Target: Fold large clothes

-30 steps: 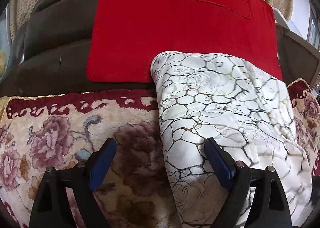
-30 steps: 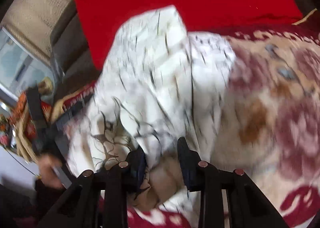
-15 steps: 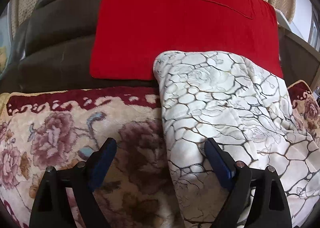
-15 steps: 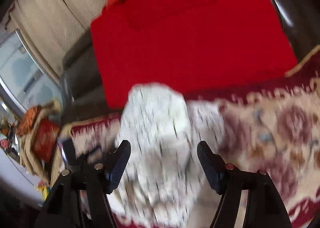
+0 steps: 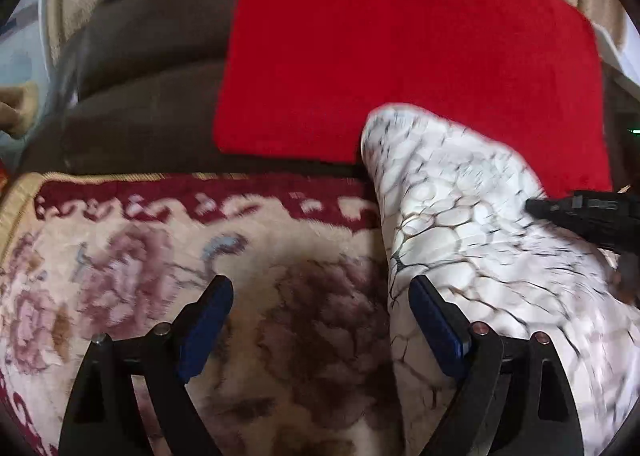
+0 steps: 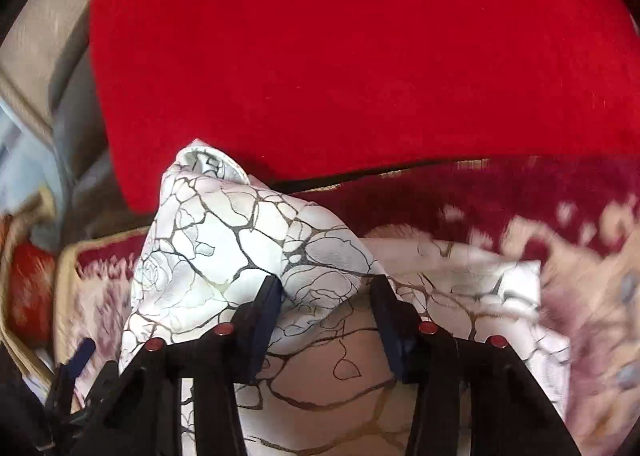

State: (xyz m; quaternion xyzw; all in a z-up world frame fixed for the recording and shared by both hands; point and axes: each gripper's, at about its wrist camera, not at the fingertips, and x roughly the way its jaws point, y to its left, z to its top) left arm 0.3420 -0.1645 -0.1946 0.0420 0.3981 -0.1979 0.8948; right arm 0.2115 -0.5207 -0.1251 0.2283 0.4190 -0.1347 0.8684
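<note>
Blue pads on my right tongs (image 6: 326,310) have just been closing, and a raised bunch of the white garment (image 6: 224,252) with its dark crackle print sits between them. The left pad touches the fold; whether the right pad presses too, I cannot tell, so I call this a grip half made, not a sure hold. I come in here because this puffed corner is the loose end that needs carrying over.

My left tongs (image 5: 320,320) stand wide apart and hold nothing. One pad hovers over the flowered blanket (image 5: 132,268), the other lies right at the garment's straight edge, on the cloth side. I judge I keep them spread there to be ready to pin or take that edge, so the piece doesn't slide while the other side is lifted.

In the left view the garment lies as a long strip across the blanket, its far end reaching up against the red cloth (image 5: 400,56) draped on the brown sofa back (image 5: 152,96), and the right tongs show as a dark shape at its far side.

Slippery-looking fabric, so a shallow pinch could let go.
</note>
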